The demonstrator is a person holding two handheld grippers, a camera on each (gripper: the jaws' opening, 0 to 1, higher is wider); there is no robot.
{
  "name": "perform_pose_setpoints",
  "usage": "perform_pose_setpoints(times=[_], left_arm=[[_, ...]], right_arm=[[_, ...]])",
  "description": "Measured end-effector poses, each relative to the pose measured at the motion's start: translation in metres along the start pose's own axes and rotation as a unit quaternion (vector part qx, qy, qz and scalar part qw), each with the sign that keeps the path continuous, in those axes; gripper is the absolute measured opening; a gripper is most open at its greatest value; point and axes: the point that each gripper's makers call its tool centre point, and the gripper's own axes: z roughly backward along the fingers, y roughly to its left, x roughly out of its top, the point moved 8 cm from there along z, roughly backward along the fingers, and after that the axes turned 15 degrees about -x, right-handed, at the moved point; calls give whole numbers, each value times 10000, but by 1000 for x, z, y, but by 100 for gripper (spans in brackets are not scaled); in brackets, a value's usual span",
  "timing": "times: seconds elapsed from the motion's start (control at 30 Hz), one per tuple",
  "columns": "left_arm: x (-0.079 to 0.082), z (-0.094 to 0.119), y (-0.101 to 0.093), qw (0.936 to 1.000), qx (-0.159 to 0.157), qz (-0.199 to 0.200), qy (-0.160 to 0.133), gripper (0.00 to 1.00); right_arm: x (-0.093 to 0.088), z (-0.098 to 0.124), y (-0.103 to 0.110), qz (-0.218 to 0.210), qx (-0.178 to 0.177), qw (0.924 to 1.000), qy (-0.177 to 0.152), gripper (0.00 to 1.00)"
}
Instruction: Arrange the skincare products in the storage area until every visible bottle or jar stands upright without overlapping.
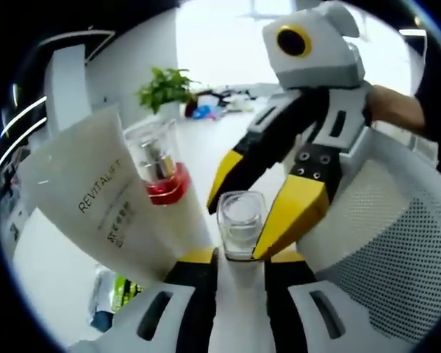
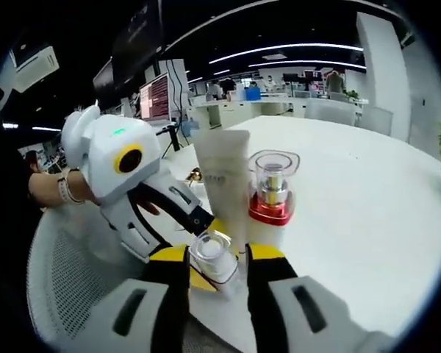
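A small bottle with a clear square cap (image 1: 241, 220) (image 2: 212, 259) is held up off the table, and my left gripper (image 1: 239, 259) is shut on its white body. My right gripper (image 2: 219, 255) (image 1: 237, 229) comes in from above, open, its yellow fingertips (image 1: 287, 217) straddling the cap closely. Just behind stand a white REVITALIFT tube (image 1: 106, 202) (image 2: 224, 176) and a red-banded bottle with a clear cap (image 1: 162, 169) (image 2: 273, 191), both upright on the white table (image 2: 367, 206).
A white mesh basket (image 1: 397, 243) (image 2: 62, 268) sits close beside the grippers. A hand (image 1: 393, 107) holds the right gripper. A potted green plant (image 1: 165, 87) stands far back. Desks and monitors (image 2: 154, 95) line the room beyond the table.
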Motion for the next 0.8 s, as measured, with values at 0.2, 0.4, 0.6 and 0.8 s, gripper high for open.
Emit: perform_pose_setpoints(times=[0.2, 0.4, 0.6, 0.8], left_arm=[[-1, 3, -2, 10000, 47, -5, 84, 21], [-7, 5, -3, 9995, 72, 22, 300, 20], [-12, 6, -5, 9988, 7, 88, 483, 18], [-16, 7, -7, 9981, -48, 234, 572, 10]], right_arm=[[-10, 1, -1, 172, 21, 9993, 328, 27], [-19, -7, 1, 535, -78, 9961, 701, 26], [-26, -11, -2, 689, -155, 9931, 940, 24], [-28, -12, -3, 618, -131, 9930, 997, 22]])
